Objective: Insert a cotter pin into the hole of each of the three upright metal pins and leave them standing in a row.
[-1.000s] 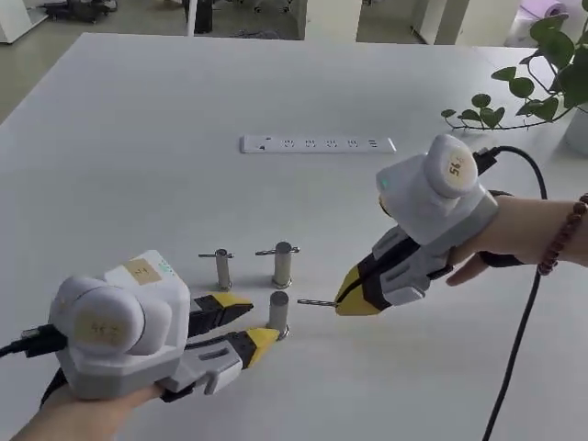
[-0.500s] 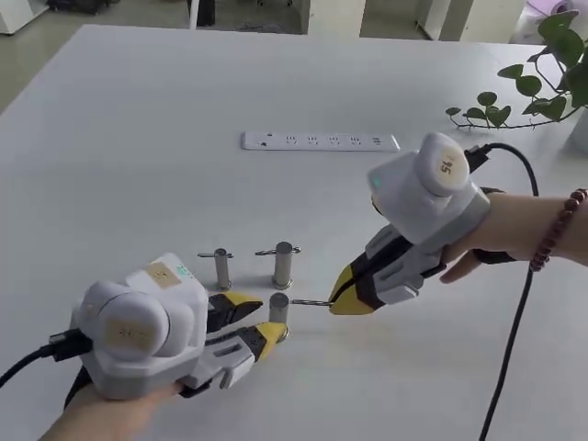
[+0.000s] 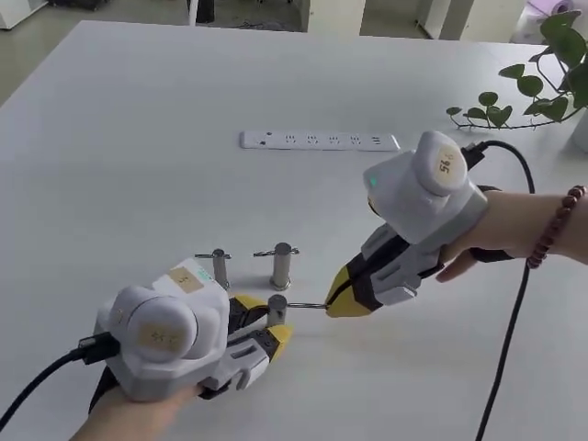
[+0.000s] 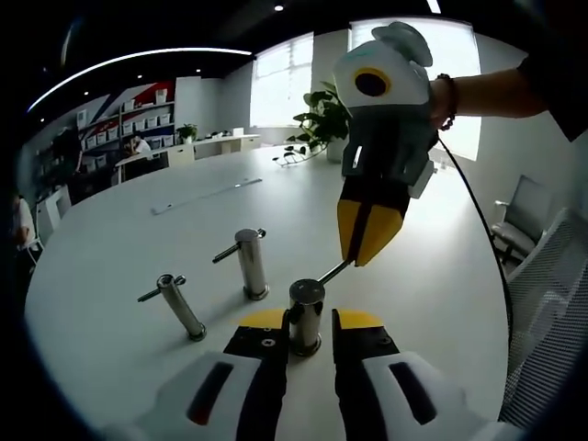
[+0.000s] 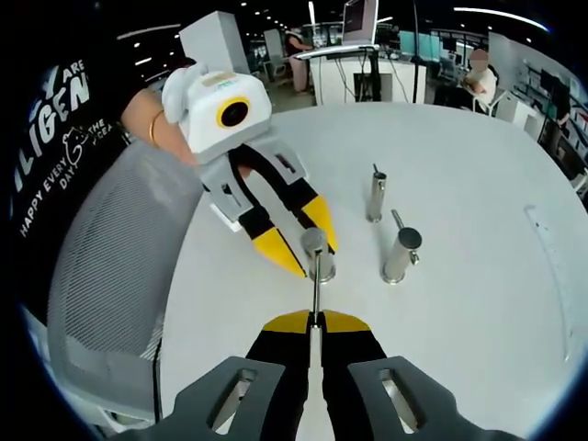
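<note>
Right claw (image 3: 333, 303), clamped on a cotter pin (image 3: 308, 304), has closed the gap. The cotter's tip now meets the head of the near pin (image 3: 277, 309), gripped upright by the left claw (image 3: 266, 326). The rear pins (image 3: 282, 265) on the desk (image 3: 138, 138) already carry theirs, so this looks like the last insertion.

office: desks (image 5: 354, 81), monitors (image 5: 360, 18), mesh chair (image 5: 101, 266)
</note>
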Demonstrator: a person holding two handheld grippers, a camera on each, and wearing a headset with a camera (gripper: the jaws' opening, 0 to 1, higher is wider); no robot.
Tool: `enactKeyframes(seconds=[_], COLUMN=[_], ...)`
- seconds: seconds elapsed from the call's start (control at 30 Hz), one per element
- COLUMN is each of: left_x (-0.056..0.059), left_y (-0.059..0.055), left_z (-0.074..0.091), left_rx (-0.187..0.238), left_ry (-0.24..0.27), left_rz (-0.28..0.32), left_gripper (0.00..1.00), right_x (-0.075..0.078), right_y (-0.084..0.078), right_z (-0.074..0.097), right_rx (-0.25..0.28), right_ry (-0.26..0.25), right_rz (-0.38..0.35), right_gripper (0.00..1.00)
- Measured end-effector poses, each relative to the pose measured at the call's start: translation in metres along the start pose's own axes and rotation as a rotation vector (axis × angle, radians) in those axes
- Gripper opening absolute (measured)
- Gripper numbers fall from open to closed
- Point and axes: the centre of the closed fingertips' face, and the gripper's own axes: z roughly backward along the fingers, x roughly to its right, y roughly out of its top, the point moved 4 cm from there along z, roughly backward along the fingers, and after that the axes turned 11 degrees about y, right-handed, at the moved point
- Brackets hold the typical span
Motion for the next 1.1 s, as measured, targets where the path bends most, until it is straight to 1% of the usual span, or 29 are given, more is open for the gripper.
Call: enactKeyframes(seconds=[0.13, 0.2, 0.37, 0.6, 0.7, 0.77, 0.8, 0.93, 1.0, 1.1], left_x=[-0.0016, -0.0024, -0.0021, -0.0031, -0.0036, -0.0035, -0.0038, -0.004, -0.0042, -0.0036], left_y=[0.0001, 0.0001, -0.0003, -0.0007, -0.0006, -0.0007, -0.0007, -0.0005, -0.0006, -0.0008], left_z=[-0.0009, -0.0013, -0.0016, -0.0022, -0.0029, -0.0035, -0.0037, -0.004, -0.0042, -0.004], left_rx=[0.001, 0.004, 0.006, 0.018, 0.024, 0.028, 0.029, 0.032, 0.034, 0.041], left_ry=[0.012, 0.015, 0.009, -0.028, -0.05, -0.062, -0.067, -0.089, -0.095, -0.095], left_rz=[-0.001, -0.006, -0.017, -0.018, -0.019, -0.02, -0.021, -0.02, -0.026, -0.036], left_gripper=[0.14, 0.12, 0.12, 0.12, 0.12, 0.12, 0.12, 0.12, 0.12, 0.11], right_x=[0.0004, 0.0008, 0.0022, 0.0035, 0.0042, 0.0048, 0.006, 0.0081, 0.0086, 0.0089], right_y=[0.0023, 0.0019, 0.0019, 0.0041, 0.0054, 0.0061, 0.0056, 0.0048, 0.0048, 0.0054], right_z=[-0.0003, -0.0012, -0.0025, -0.0023, -0.0049, -0.0063, -0.0074, -0.0083, -0.008, -0.0086], right_rx=[0.015, 0.009, -0.003, -0.028, -0.035, -0.036, -0.047, -0.059, -0.064, -0.092], right_ry=[0.007, 0.009, 0.013, 0.019, 0.027, 0.03, 0.029, 0.034, 0.035, 0.03], right_rz=[0.001, 0.006, 0.017, 0.068, 0.106, 0.111, 0.126, 0.142, 0.151, 0.191], right_gripper=[0.0, 0.0, 0.0, 0.0, 0.0, 0.0, 0.0, 0.0, 0.0, 0.0])
